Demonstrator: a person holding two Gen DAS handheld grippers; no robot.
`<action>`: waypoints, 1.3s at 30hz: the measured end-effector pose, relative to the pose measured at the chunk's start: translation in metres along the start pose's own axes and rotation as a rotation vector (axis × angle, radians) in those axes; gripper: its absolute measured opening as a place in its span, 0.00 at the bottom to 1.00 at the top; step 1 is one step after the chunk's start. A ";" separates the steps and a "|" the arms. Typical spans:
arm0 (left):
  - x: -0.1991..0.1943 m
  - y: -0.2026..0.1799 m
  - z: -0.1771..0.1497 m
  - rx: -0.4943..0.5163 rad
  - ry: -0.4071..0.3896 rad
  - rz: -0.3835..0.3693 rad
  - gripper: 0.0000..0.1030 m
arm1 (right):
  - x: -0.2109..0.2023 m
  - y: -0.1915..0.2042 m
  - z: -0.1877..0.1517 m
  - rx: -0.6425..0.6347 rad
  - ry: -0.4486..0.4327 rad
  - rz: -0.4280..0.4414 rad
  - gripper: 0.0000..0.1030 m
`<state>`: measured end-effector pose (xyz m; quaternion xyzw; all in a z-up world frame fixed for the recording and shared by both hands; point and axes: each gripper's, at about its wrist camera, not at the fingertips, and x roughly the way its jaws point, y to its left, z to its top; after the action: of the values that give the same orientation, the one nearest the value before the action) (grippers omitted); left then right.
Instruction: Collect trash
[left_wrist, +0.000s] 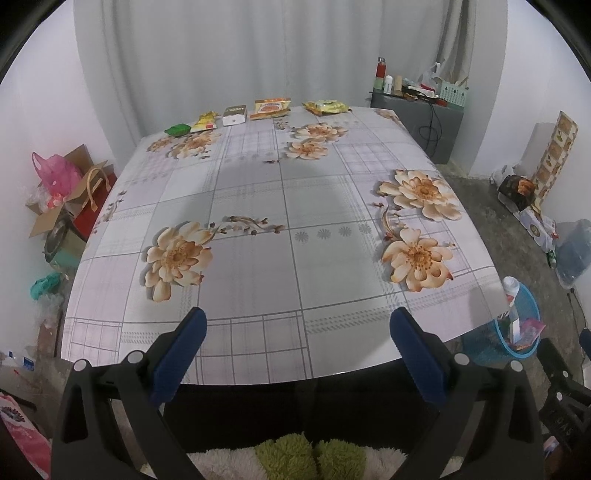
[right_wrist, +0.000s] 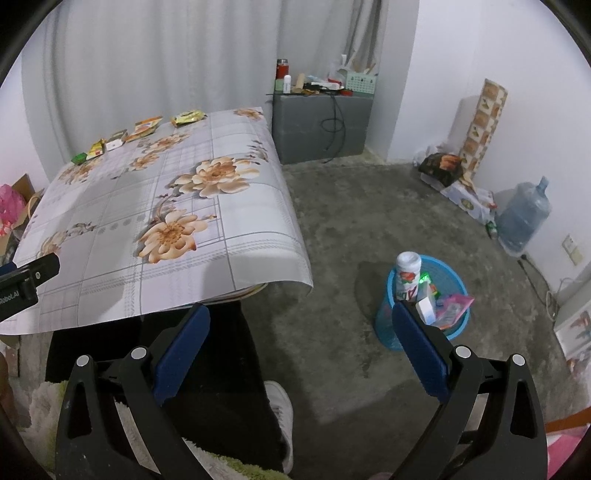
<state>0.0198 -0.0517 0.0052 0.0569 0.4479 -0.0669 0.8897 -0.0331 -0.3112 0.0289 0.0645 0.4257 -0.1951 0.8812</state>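
"robot.ai" on left gripper (right_wrist: 22, 284)

Even, cool indoor light, fisheye views.
A soft shadow lay across the table (left_wrist: 258, 206); edges curved, corners went black.
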 end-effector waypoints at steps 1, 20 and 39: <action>0.000 0.000 0.000 0.001 0.000 0.001 0.94 | 0.000 0.000 0.000 -0.001 0.001 0.001 0.92; 0.007 -0.004 -0.002 0.022 0.015 0.000 0.94 | 0.002 0.004 0.000 0.008 0.007 0.001 0.92; 0.011 -0.004 -0.002 0.029 0.024 -0.004 0.94 | 0.002 0.006 -0.001 0.006 0.008 0.004 0.92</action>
<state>0.0235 -0.0561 -0.0049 0.0697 0.4578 -0.0744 0.8832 -0.0298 -0.3059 0.0261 0.0688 0.4286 -0.1946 0.8796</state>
